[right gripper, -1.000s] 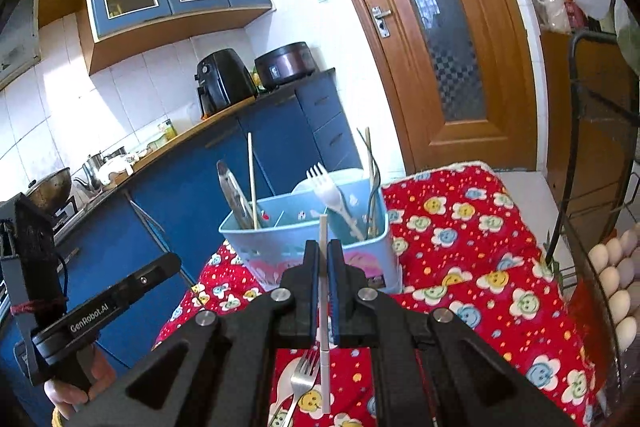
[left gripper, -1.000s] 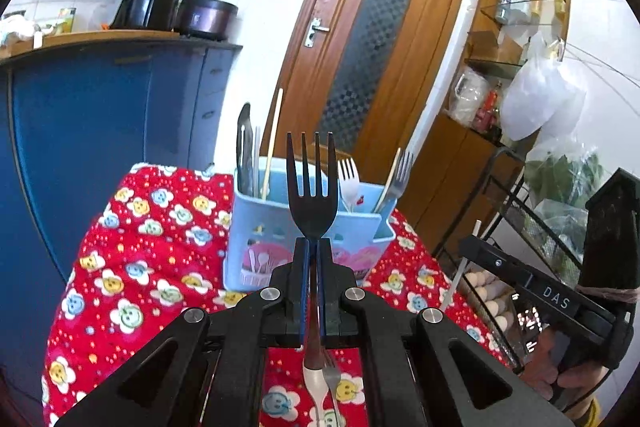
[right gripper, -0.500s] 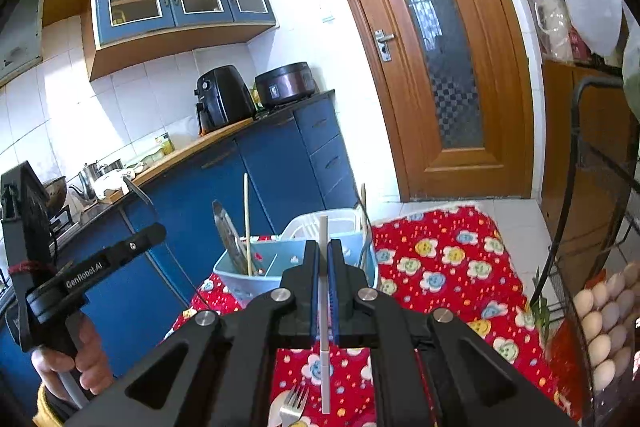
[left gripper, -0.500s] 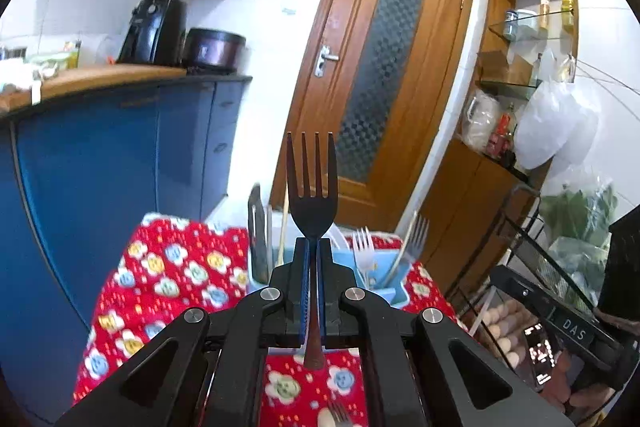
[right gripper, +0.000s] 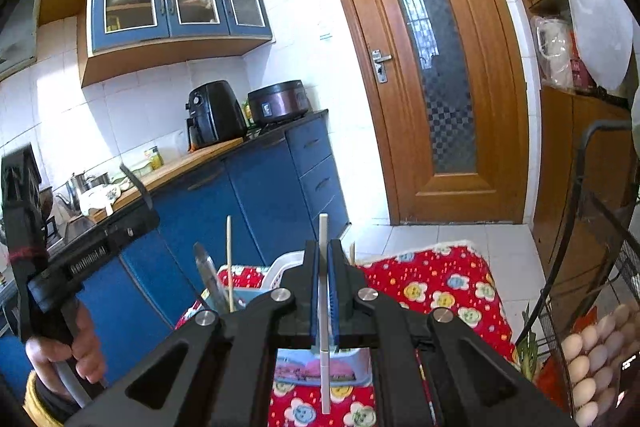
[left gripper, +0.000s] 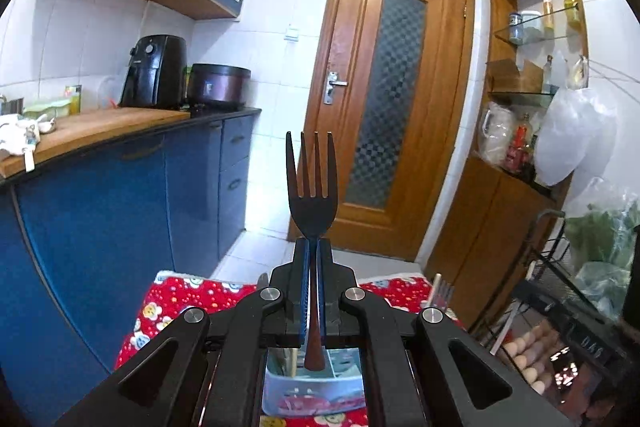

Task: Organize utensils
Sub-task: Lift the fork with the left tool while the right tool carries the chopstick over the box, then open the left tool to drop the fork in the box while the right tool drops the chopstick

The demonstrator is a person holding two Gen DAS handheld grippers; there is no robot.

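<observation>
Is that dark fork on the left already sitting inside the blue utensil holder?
No, the left hand-held gripper grips the dark fork upright, its handle end above the blue utensil holder.

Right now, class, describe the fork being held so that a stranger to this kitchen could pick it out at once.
Start at the wooden door with the patterned glass pane. In front of it, in the left wrist view, the left hand-held gripper is shut on a dark fork, standing upright with tines up. Unlike the pale forks in the blue caddy below, it is dark, with a brown handle.
</observation>
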